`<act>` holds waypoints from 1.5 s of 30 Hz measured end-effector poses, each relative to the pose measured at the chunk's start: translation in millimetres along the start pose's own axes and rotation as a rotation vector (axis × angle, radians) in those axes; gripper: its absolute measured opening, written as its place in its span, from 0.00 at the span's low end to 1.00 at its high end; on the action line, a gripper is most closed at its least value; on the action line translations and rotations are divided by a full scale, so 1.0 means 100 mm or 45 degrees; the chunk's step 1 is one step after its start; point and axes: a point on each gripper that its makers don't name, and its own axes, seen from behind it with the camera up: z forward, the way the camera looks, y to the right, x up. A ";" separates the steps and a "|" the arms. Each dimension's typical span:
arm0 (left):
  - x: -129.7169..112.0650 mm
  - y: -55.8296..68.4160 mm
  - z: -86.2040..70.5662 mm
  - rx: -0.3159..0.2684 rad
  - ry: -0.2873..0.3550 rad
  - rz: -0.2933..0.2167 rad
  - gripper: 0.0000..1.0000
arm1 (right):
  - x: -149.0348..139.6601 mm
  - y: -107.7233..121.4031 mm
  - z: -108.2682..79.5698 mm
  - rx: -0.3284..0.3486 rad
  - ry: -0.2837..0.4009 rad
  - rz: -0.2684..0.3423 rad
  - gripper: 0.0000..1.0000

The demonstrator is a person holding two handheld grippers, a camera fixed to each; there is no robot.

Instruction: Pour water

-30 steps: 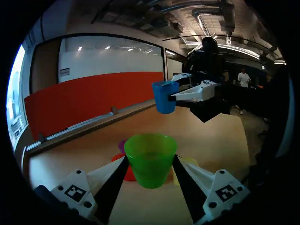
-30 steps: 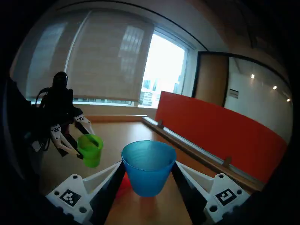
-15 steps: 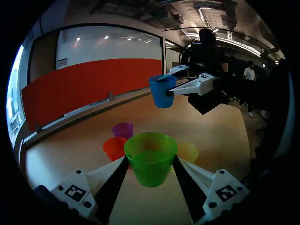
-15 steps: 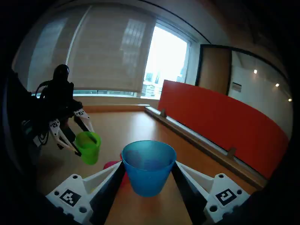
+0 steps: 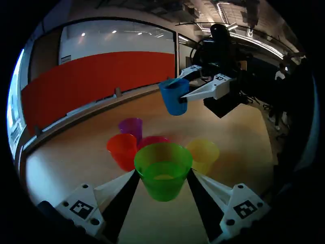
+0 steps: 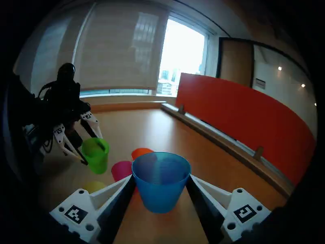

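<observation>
My left gripper [image 5: 163, 181] is shut on a translucent green cup [image 5: 163, 171] with a little liquid at its bottom, held upright above the wooden table [image 5: 235, 138]. In the right gripper view that green cup [image 6: 95, 155] hangs at the left in the left gripper [image 6: 87, 152]. My right gripper [image 6: 161, 189] is shut on a blue cup [image 6: 161, 185], also upright. In the left gripper view the blue cup [image 5: 174, 96] floats higher and farther back, in the right gripper [image 5: 180, 91].
Several cups stand on the table below: purple [image 5: 131, 129], orange [image 5: 122, 150], pink [image 5: 154, 140] and yellow [image 5: 203, 154]. A red partition [image 5: 97, 79] runs along the table's far edge. A window [image 6: 183, 61] lies beyond. A person [image 5: 281, 89] stands far off.
Both views have tipped downward, so the cups on the table have come into sight. The blue cup sits slightly lower and nearer the green one. Both grips are unchanged.
</observation>
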 end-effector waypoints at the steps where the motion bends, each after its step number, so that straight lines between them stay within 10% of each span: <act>1: -0.03 0.00 0.01 -0.003 -0.012 0.000 0.83 | -0.02 0.00 0.01 0.003 -0.007 0.000 0.88; 45: -0.45 -0.04 0.17 -0.059 -0.195 0.057 0.83 | -0.65 -0.23 0.40 0.140 -0.183 0.011 0.89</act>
